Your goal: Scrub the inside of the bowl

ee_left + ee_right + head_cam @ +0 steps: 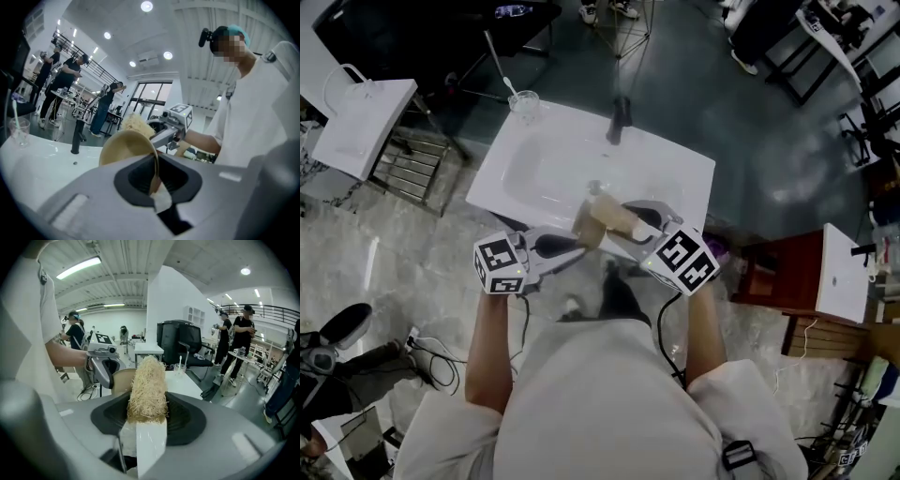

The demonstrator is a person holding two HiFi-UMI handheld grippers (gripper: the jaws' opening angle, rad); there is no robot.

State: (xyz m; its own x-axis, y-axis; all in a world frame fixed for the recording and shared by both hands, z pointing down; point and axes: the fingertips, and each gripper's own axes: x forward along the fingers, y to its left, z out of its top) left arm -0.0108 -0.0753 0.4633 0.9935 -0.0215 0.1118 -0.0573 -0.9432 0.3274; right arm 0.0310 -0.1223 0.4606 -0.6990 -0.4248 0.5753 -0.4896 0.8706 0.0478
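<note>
Bowl, tan and tipped on edge, is hanging at the centre of the head view, above the near rim of the white sink. At its left, the left gripper is pinching the bowl's thin rim, its jaws pressing almost together on it. Higher in the frame, a clear plastic cup with a white utensil in it is standing on the sink's far left corner. A black faucet is rising from the middle of the far edge. Just right of the bowl, a straw-coloured fibre scrubber is sticking out beside the bowl. Whether it is touching the inside cannot be told. The right gripper is clamping the scrubber's lower end, its jaws standing wide around the bundle. In the right gripper view, the bowl is showing just behind the scrubber, to its left, with the left gripper beyond it at the frame's left.
</note>
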